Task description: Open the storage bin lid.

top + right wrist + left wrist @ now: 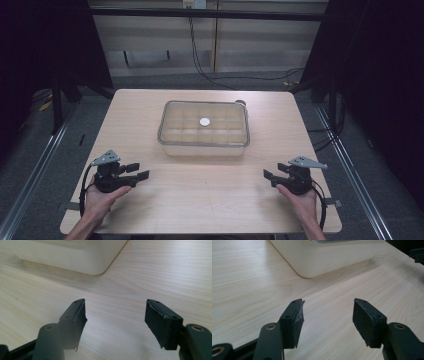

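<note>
- Tools sit parked at the near corners of the table point(150, 105), my left tool point(141, 171) on one side and my right tool point(270, 178) on the other, both resting low on the wood and aimed inward toward each other
- I read this as a ready stance: each hand is well apart from the box, leaving the middle free for an approach from either side
- Left tool point(327, 315) has its jaws spread wide with bare table between the pads, holding nothing
- Right tool point(115, 315) is likewise spread wide and holding nothing; its left pad looks frayed at the edge
- The clear plastic box point(204, 128) stands in the middle of the table, square to the edges, lid on, with a grid of compartments faintly visible through it
- A small round white disc point(205, 121) shows near the centre of the box; I cannot tell whether it lies on the lid or inside
- From each gripper view I see a rounded corner of the box point(317, 257) point(82, 257) ahead, so either tool seems lined up to reach a near corner
- No brand, label or legible writing on the box, the tools or the table
</note>
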### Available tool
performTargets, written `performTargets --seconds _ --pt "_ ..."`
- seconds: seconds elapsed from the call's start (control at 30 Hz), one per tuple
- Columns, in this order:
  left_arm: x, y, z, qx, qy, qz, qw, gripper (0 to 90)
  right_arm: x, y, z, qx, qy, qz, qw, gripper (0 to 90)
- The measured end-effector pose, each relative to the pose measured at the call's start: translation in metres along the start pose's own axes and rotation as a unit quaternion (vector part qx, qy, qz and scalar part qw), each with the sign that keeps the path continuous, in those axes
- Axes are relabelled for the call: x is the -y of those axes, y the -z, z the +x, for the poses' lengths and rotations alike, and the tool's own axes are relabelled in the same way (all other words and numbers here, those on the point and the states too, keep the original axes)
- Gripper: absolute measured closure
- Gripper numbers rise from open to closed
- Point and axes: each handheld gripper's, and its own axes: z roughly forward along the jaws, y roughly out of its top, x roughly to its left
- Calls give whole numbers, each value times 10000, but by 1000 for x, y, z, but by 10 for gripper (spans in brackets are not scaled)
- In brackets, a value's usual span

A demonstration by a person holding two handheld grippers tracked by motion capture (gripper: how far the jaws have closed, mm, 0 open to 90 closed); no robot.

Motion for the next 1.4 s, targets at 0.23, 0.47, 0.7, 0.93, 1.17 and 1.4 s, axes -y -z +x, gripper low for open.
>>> performTargets --seconds 0.23,0.47,0.7,0.93,1.17,1.4 --pt "-1 -1 0 88 -15 -27 10000 363 -1 0 0 -130 -79 41 9999 362" --pt "-4 -1 1 146 32 -86 9999 356 -5 1 0 -373 -153 21 9992 371" --pt "-12 1 -2 250 -33 -124 9996 401 -12 3 7 -472 48 78 9988 426" --pt "-20 1 0 180 65 -18 9998 404 -23 2 11 -584 4 217 9981 455" --pt "-30 0 3 -27 78 -37 10000 397 -35 -1 12 -705 86 210 9973 431" --pt "-43 -2 7 98 -55 -99 9999 365 -50 -6 10 -748 47 185 9970 353"
